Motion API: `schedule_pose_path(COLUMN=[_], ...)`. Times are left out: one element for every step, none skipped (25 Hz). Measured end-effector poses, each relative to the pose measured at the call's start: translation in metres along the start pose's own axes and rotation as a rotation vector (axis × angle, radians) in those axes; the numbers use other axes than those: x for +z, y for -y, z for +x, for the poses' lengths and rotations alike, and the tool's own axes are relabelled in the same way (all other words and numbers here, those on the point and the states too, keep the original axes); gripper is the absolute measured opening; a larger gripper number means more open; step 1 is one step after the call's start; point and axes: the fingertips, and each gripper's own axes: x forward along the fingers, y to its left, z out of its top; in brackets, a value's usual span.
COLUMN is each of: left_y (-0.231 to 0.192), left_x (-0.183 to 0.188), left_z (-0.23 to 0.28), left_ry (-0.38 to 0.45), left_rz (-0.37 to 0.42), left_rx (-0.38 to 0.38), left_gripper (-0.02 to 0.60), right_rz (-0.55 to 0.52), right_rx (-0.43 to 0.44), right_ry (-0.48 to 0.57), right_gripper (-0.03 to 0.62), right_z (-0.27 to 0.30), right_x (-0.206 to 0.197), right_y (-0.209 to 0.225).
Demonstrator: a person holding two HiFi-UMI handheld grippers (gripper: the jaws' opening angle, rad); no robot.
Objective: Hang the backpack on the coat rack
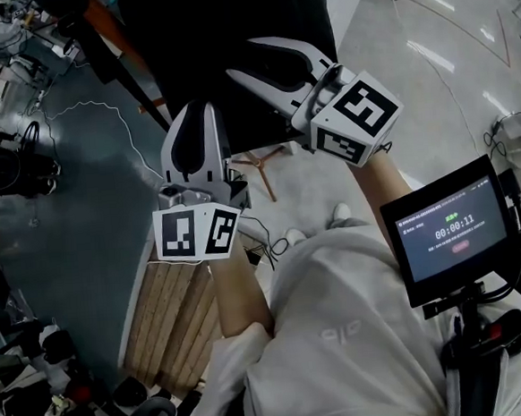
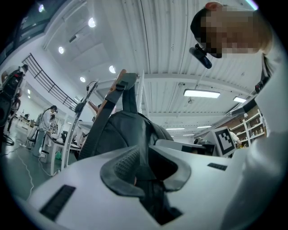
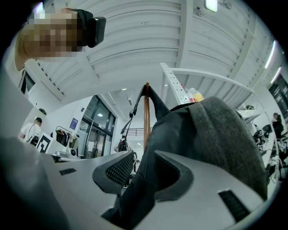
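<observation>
Left gripper [image 2: 145, 167]: was held forward on a raised forearm, pointing slightly upward, jaws clamped on a fold of the dark grey fabric backpack [image 2: 121, 134]. Right gripper [image 3: 137, 175]: sat alongside, jaws closed on the same bag's fabric. Backpack: hung lifted between both, top strap against the brown wooden coat rack pole [image 3: 146, 117].

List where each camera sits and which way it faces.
Head view: on the person's head, facing steeply down at left tongs, right tongs and backpack; forearms, white shirt show.
Left gripper view: on the left tongs, facing up along jaws at backpack and ceiling; white shirt at right.
Right gripper view: on the right tongs, facing up at backpack and coat rack pole; white shirt at left.
Shared: backpack in all three.
</observation>
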Motion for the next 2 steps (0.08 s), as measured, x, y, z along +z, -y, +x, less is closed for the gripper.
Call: schedule_pose_path(left_y=[-0.0001,-0.0003], left_x=[-0.0006,-0.0013], left_z=[-0.0001,-0.0003], left_ry=[-0.001,-0.002], left_rz=[0.000,-0.001], left_rx=[0.001,0.003], left_gripper=[0.067,0.067], right_rz=[0.002,0.005], right_rx=[0.001,0.002], right_ry=[0.000,-0.001], right_gripper=[0.153,0.153], right_z=[0.0000,0.0001], right_x=[-0.0003,-0.0006], right_y=[0.0003,0.0005])
